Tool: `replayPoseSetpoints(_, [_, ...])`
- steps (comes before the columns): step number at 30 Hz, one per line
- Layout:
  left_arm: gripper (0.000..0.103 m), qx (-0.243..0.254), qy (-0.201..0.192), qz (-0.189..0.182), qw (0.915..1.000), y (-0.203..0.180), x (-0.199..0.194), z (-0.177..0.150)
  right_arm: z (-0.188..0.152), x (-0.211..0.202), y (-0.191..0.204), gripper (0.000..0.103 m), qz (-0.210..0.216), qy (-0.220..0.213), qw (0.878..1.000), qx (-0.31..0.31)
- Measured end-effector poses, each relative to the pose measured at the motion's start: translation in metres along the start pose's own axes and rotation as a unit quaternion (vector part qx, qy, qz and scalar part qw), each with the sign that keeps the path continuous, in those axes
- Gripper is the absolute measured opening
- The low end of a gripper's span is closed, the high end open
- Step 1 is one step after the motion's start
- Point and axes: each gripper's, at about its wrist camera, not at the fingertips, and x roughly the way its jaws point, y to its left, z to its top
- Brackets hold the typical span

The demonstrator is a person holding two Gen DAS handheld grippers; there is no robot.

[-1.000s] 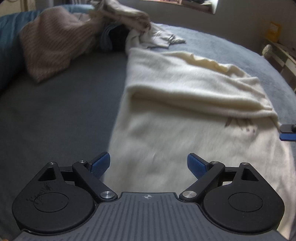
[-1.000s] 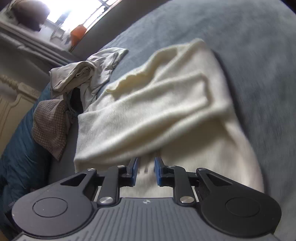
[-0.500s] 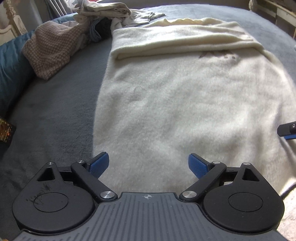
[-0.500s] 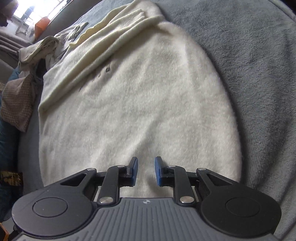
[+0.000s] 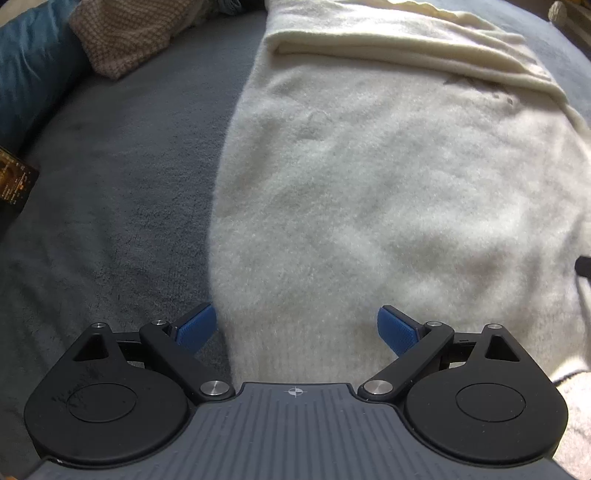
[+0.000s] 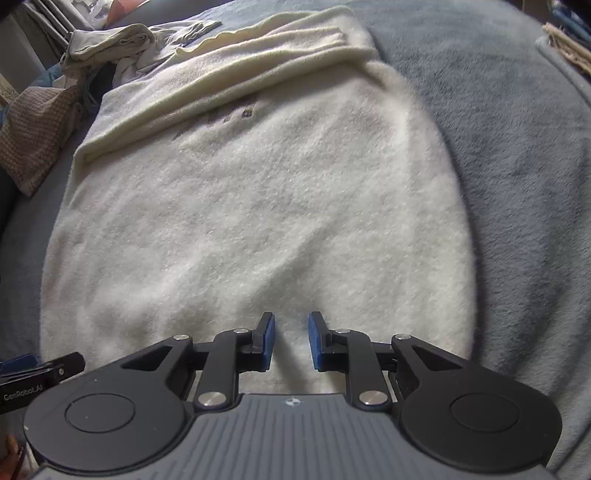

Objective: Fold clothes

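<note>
At the far left of the left wrist view a teal cushion (image 5: 26, 70) lies along the edge of the grey fleece bed cover (image 5: 110, 192), with a small dark printed card (image 5: 14, 181) below it at the frame's edge. Next to the cushion sits a crumpled brown-and-cream checked garment (image 5: 122, 33). The left gripper (image 5: 295, 328) hangs low over the near hem of the fluffy cream-white sweater (image 5: 388, 192), its blue-padded fingers (image 5: 194, 328) spread wide, one pad over the grey cover just beside the sweater's left edge, the other over the knit; nothing is between them. The sweater lies flat on the cover, its far part folded over itself into a long band (image 5: 406, 40), with dark lettering just below the fold.

In the right wrist view, a heap of beige and dark clothes (image 6: 110, 44) sits at the upper left, beyond the sweater (image 6: 258, 206). The right gripper (image 6: 291, 339) hovers at the sweater's near hem, its fingers drawn close with a narrow gap; whether they pinch the knit cannot be told. Bare grey cover (image 6: 517, 166) fills the right side.
</note>
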Motion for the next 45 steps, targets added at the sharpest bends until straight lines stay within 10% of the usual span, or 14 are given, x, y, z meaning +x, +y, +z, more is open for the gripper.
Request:
replayPoseSetpoints(33, [0.096, 0.009, -0.013, 0.004, 0.9999, -0.001, -0.028, 0.004, -0.006, 0.004, -0.023, 0.022, -0.007, 0.0, 0.998, 0.066])
replayPoseSetpoints(45, [0.096, -0.104, -0.01, -0.006, 0.9945, 0.105, -0.017, -0.012, -0.007, 0.003, -0.024, 0.023, -0.006, -0.002, 0.997, 0.073])
